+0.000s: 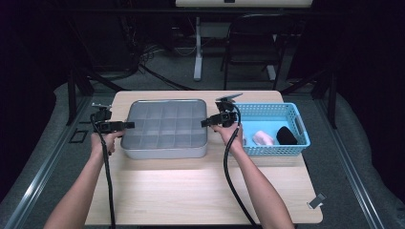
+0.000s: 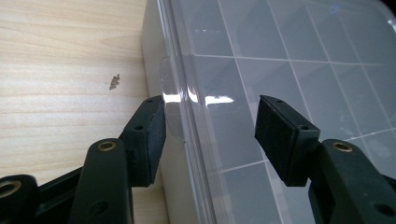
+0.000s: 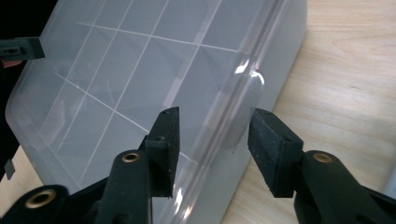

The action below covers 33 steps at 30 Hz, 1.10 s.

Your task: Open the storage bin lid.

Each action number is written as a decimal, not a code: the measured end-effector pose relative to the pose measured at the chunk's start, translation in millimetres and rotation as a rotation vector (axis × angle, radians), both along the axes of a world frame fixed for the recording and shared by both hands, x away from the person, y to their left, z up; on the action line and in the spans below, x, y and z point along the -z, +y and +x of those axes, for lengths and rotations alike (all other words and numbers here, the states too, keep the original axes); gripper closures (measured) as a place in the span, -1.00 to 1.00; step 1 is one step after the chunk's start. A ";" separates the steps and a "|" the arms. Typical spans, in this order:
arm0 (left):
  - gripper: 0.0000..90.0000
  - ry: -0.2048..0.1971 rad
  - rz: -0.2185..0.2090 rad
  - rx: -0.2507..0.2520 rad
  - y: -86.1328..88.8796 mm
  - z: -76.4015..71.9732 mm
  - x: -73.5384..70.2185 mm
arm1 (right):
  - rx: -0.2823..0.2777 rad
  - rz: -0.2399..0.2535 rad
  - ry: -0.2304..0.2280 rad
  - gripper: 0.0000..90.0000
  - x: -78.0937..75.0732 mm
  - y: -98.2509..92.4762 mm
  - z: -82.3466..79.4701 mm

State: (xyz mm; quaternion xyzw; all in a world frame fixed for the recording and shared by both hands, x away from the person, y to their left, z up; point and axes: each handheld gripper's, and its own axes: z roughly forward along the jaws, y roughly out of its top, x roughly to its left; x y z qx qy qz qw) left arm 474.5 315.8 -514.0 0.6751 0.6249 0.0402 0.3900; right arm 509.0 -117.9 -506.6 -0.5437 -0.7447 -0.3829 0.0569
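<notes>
The left gripper (image 1: 128, 125) sits at the left edge of the clear compartment box (image 1: 165, 125), jaws apart and straddling the lid rim; one pad (image 2: 152, 135) is just beside the small lid tab (image 2: 172, 100). The box rests on the worktop (image 1: 191, 191), left of centre, lid on. The right gripper (image 1: 204, 122) straddles the right edge, jaws apart, pads clear of the rim. Further right stands a blue basket (image 1: 298, 143).

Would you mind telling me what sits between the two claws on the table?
The clear lidded compartment box spans the stretch between left claw and right claw, seen in the high view.
</notes>
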 end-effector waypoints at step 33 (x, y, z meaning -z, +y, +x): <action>0.14 0.036 -0.073 -0.013 7.6 2.2 0.2 | 0.058 0.054 0.007 0.37 4.7 -7.2 -3.9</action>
